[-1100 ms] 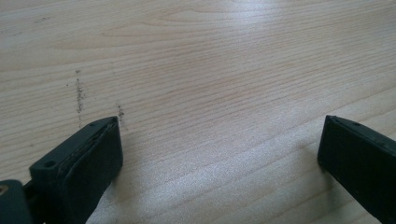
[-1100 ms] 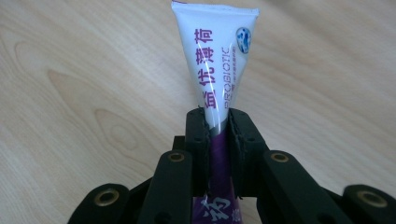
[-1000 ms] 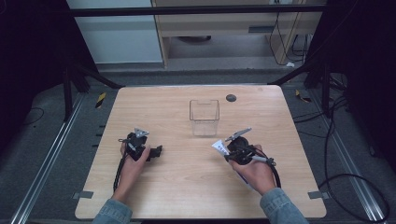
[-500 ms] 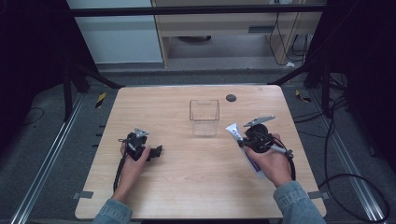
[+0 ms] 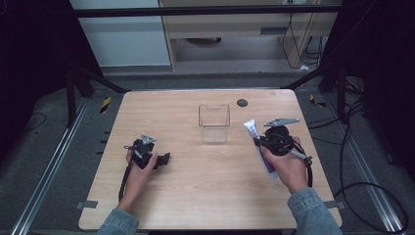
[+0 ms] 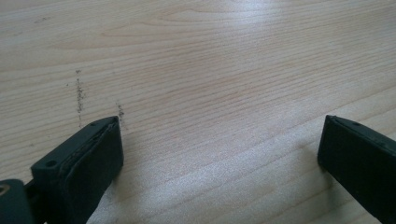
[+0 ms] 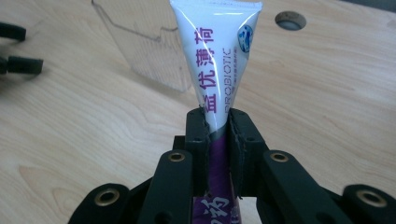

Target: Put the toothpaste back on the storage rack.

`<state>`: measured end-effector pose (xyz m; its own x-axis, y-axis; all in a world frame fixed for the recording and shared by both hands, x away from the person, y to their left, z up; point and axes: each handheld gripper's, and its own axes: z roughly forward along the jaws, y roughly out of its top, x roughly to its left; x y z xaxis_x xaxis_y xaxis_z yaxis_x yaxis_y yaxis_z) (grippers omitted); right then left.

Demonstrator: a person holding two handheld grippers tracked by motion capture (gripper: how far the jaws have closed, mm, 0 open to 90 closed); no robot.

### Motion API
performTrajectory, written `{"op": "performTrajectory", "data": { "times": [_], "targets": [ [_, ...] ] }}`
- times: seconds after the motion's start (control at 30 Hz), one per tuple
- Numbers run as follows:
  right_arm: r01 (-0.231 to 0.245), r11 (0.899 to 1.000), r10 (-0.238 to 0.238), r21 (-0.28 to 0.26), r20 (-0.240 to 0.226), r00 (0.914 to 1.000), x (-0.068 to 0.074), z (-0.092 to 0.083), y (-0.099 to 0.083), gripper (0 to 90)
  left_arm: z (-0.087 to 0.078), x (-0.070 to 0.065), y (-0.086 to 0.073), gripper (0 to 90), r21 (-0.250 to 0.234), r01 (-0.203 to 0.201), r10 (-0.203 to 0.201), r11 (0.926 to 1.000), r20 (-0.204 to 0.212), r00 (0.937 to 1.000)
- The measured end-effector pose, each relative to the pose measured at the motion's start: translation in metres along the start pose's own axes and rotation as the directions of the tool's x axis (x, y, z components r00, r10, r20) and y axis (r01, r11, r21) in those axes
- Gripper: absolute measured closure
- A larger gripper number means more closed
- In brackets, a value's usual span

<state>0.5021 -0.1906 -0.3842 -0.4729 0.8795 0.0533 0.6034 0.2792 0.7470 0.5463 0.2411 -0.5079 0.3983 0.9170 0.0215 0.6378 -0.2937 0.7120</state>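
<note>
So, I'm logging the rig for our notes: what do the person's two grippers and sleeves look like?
Both the left gripper and the right gripper are black, each topped by a grey three-cornered plate and trailing a black cable. The jaws are black flat-faced blocks on linkage arms with brass-coloured pivots. The sleeves are blue denim.

high view: overhead, facing forward-down; gripper views: close, along jaws; shared: table (image 5: 195,196); clear box (image 5: 214,122)

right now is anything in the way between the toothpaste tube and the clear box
Nothing visible. The right gripper has its jaws clamped on the toothpaste tube, and only bare table lies between it and the clear box, whose top is open. The left gripper sits far off on the other side.
</note>
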Motion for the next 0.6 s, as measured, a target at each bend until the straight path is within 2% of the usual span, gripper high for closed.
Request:
{"op": "performTrajectory", "data": {
  "times": [0.33, 0.6],
  "targets": [
    [-0.013, 0.996, 0.015, -0.086, 0.02, 0.9997, 0.0, 0.002, 0.009, 79.3, 0.0, 0.0, 0.0, 0.0, 0.002, -0.002, 0.002, 1.0, 0.0, 1.0],
    [-0.028, 0.992, 0.031, -0.124, 0.025, 0.9992, 0.001, 0.005, 0.015, 79.3, 0.0, 0.0, 0.0, 0.0, 0.002, -0.002, 0.002, 1.0, 0.0, 1.0]
  ]
}}
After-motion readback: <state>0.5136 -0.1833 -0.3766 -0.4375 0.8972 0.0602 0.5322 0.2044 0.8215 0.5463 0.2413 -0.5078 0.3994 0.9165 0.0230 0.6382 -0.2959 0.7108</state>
